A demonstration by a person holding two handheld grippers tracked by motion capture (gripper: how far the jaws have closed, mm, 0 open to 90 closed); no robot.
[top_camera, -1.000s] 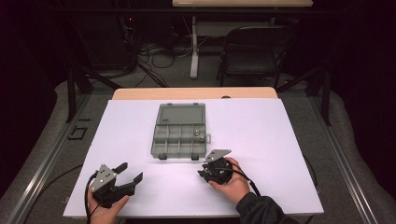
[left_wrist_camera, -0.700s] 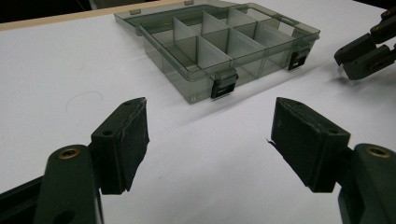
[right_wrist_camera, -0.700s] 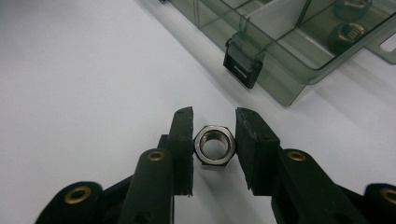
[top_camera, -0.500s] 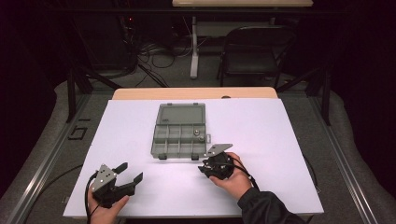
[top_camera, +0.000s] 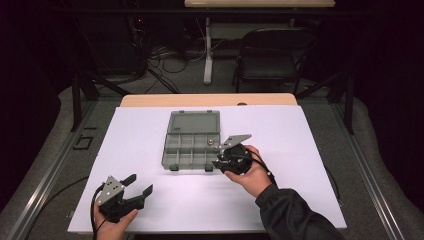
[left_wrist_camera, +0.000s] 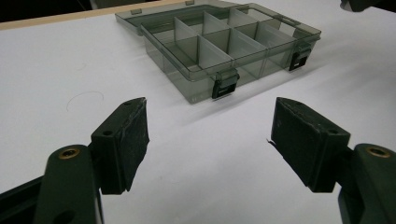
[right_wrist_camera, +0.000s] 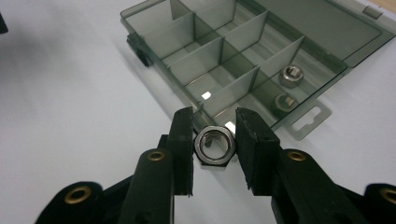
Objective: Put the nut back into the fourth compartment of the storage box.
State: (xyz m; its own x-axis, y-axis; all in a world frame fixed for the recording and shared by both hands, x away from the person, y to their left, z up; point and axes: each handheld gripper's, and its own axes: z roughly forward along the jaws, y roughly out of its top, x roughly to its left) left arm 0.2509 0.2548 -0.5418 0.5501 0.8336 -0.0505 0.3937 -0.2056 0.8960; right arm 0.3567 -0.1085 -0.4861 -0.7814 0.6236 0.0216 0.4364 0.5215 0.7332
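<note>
Pinching the small steel nut (right_wrist_camera: 213, 145) across its flats, your right gripper (right_wrist_camera: 214, 140) hovers just beside the organizer box (top_camera: 192, 139)'s near right corner on the bench (top_camera: 310, 150); it's hard, slippery, likely to twist, while your left gripper (left_wrist_camera: 210, 135) sits wide open.

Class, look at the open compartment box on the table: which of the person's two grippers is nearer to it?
The right gripper, beside the compartment box at its near right corner. The left gripper sits well back near the table's front edge.
</note>
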